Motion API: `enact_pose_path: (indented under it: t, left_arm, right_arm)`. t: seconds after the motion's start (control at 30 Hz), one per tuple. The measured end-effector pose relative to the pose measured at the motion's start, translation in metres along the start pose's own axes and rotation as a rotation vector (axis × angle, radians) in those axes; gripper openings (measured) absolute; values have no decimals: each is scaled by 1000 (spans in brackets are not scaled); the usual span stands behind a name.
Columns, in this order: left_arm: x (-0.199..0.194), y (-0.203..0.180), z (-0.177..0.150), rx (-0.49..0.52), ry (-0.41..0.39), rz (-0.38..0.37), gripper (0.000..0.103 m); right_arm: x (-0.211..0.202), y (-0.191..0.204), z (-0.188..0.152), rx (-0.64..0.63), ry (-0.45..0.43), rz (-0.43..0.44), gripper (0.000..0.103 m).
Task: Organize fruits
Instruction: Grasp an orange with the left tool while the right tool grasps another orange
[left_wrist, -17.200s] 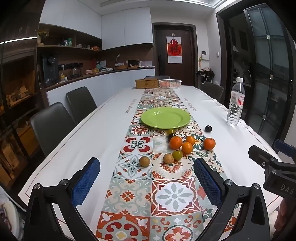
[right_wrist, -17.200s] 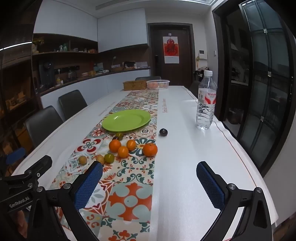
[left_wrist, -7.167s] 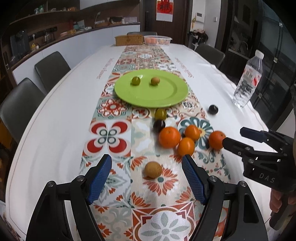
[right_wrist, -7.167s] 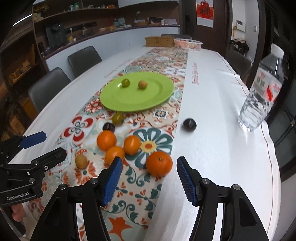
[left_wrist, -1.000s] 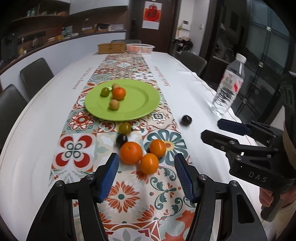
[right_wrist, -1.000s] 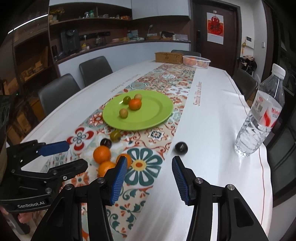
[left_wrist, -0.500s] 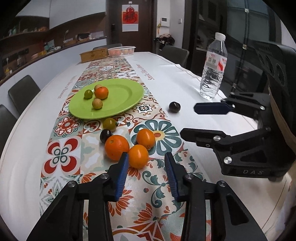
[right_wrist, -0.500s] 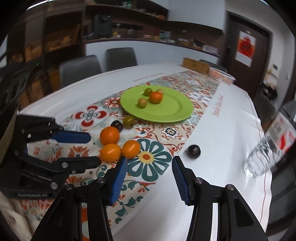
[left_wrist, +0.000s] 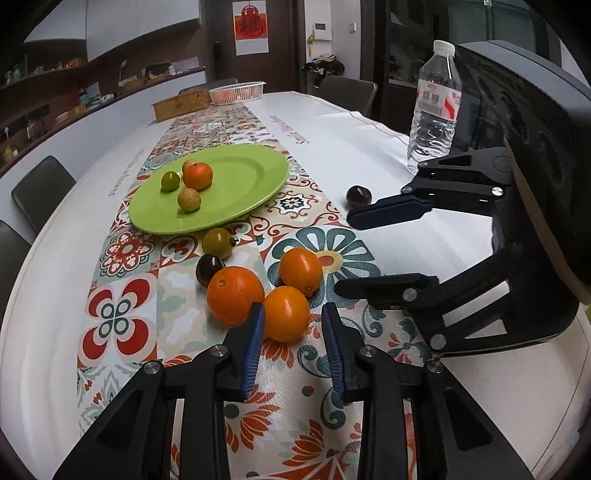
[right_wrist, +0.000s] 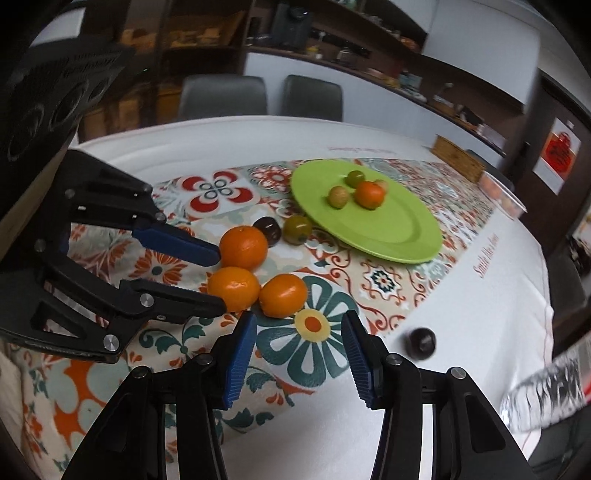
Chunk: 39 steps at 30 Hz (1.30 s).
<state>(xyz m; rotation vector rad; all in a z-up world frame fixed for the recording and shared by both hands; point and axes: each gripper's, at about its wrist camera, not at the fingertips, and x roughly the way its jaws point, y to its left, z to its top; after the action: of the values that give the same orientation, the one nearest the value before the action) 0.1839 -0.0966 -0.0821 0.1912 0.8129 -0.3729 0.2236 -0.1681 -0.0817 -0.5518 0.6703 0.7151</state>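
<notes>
Left claw (left_wrist: 291, 345) flanks upright orange (left_wrist: 286, 314)

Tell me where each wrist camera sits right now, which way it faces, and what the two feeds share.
Left wrist: sits behind the left gripper, low over the table runner, facing down the table at the nearest orange between its fingers; the right gripper shows at right.
Right wrist: sits behind the right gripper, angled toward the green plate; the left gripper shows at left.
Shared: the three oranges, the plate, and the dark fruit on the white cloth.
</notes>
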Motion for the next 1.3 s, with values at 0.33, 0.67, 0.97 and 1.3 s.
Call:
enact_pose_path:
  t: [0.33, 0.67, 0.97, 1.3]
  left_arm:
    - [11, 2, 0, 4, 23, 6, 31]
    - [19, 6, 1, 0, 44, 26, 31]
    - [25, 6, 6, -9, 53, 34, 32]
    - [23, 6, 7, -41, 41, 12, 31]
  right_arm:
    - [25, 1, 2, -79, 20, 70, 43]
    - [37, -4, 9, -108, 16, 100, 42]
    - [44, -13, 10, -47, 31, 130, 37]
    - [24, -22, -2, 122, 8, 63, 37]
